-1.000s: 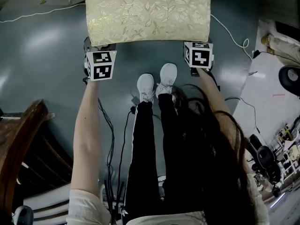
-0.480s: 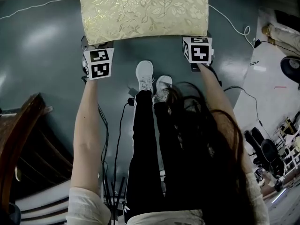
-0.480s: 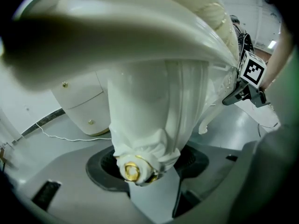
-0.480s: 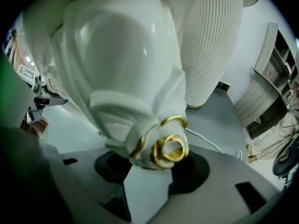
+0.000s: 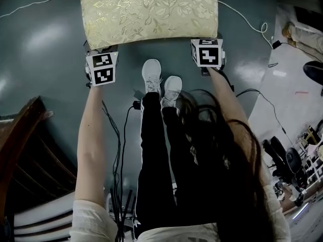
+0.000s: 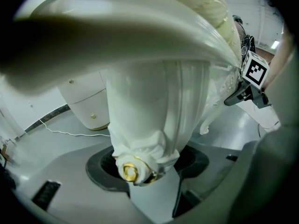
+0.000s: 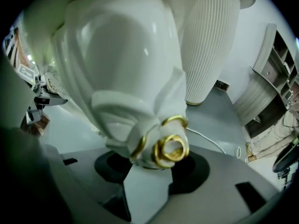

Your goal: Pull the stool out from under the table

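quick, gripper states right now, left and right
left gripper: closed on the stool's near left leg
right gripper: closed on the stool's near right leg

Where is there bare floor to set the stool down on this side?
Bare floor lies left of the stool, between the white cable and the wooden chair. A narrow strip runs between the stool and the person's shoes. The right is crowded: cables and gear at the lower corner.
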`<state>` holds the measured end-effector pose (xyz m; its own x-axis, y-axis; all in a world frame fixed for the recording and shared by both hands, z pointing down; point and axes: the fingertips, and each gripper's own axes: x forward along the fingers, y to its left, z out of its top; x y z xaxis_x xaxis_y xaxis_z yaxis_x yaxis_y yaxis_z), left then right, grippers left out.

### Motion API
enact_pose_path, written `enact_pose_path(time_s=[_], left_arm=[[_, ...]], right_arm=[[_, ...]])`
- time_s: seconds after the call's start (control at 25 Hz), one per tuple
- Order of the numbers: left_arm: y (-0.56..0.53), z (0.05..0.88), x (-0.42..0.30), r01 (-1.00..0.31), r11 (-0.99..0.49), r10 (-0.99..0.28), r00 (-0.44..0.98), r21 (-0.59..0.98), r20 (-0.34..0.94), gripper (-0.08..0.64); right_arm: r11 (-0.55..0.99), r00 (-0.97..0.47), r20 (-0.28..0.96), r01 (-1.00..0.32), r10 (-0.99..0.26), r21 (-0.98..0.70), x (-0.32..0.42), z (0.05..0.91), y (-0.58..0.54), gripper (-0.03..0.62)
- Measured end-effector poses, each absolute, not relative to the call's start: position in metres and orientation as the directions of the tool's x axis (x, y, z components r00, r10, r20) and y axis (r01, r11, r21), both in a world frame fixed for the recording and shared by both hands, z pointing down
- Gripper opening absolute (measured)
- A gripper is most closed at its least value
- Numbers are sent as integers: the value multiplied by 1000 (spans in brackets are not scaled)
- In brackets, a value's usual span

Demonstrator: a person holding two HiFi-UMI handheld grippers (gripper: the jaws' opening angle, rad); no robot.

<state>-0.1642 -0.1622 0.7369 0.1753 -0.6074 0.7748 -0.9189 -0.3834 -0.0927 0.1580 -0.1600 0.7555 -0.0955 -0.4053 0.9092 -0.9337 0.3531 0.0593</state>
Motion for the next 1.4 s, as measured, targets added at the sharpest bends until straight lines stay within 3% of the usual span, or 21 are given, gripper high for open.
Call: enact_pose_path(time_s=[1.0, 1.12, 1.4], left_arm=[[-163, 734, -168, -909, -404, -583, 167, -105, 795, 278], [-160, 735, -166, -925, -366, -575, 142, -99, 806, 278], [-139, 770, -161, -966, -255, -595, 133, -29, 792, 307]], right_arm=[[315, -85, 923, -948, -376, 41, 156, 755, -154, 227], [315, -128, 927, -949, -351, -12, 150, 757, -148, 305], [316, -109, 923, -949, -369, 14, 156, 779, -131, 316]])
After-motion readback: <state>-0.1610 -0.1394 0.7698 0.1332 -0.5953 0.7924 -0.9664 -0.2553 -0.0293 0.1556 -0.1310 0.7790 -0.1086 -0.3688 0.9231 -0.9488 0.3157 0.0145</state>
